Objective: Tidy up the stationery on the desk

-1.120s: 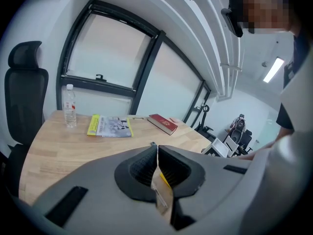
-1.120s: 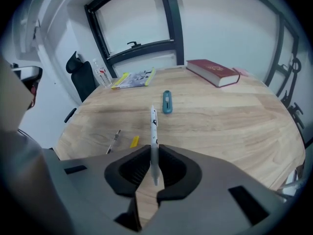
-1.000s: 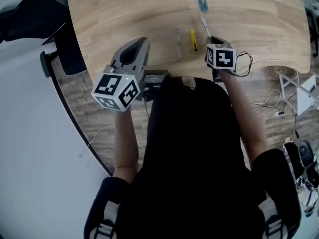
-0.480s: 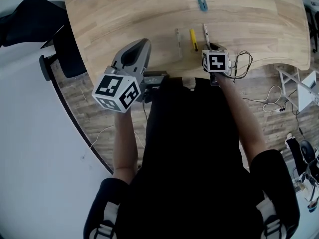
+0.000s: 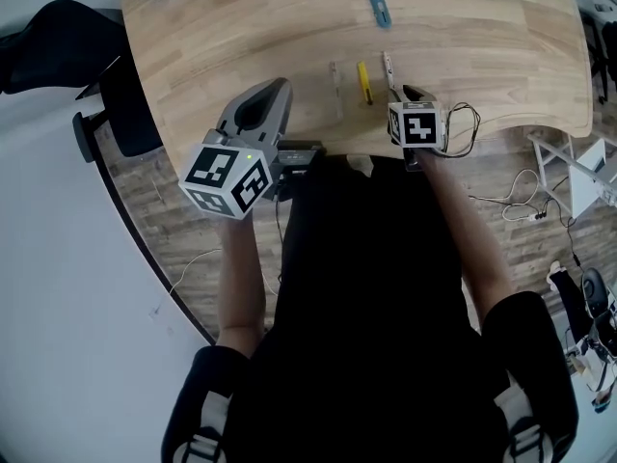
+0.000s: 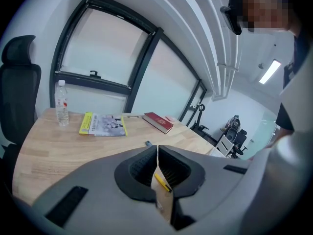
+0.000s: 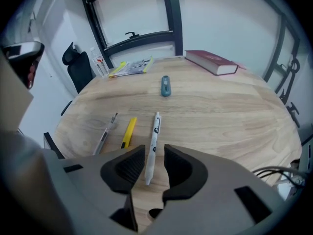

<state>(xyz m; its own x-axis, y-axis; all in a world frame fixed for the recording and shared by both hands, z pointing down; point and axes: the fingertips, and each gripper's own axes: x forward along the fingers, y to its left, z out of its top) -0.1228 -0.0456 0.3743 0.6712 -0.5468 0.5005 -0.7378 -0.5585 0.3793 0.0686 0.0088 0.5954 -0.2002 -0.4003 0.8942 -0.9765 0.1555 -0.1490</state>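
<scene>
A white pen point(image 7: 154, 133) lies on the wooden desk point(image 7: 234, 106), pointing away from me. My right gripper point(image 7: 154, 151) is open, and the pen's near end sits between its jaws without visible contact. To the pen's left lie a yellow marker point(image 7: 128, 131) and a grey pen point(image 7: 106, 133); farther back is a blue cutter point(image 7: 166, 86). In the head view the right gripper point(image 5: 403, 95) is low at the desk's near edge. My left gripper point(image 5: 278, 90) hovers over the near left part of the desk, its jaws shut point(image 6: 157, 153) and empty.
At the far side of the desk lie a red book point(image 7: 212, 61), a yellow booklet point(image 7: 129, 67) and a water bottle point(image 7: 100, 62). A black office chair point(image 5: 67, 37) stands to the left. Cables point(image 5: 468, 123) hang off the desk edge by the right gripper.
My right gripper has moved forward and slightly left, bringing its jaws around the white pen's near end. The left gripper has stayed where it was.
</scene>
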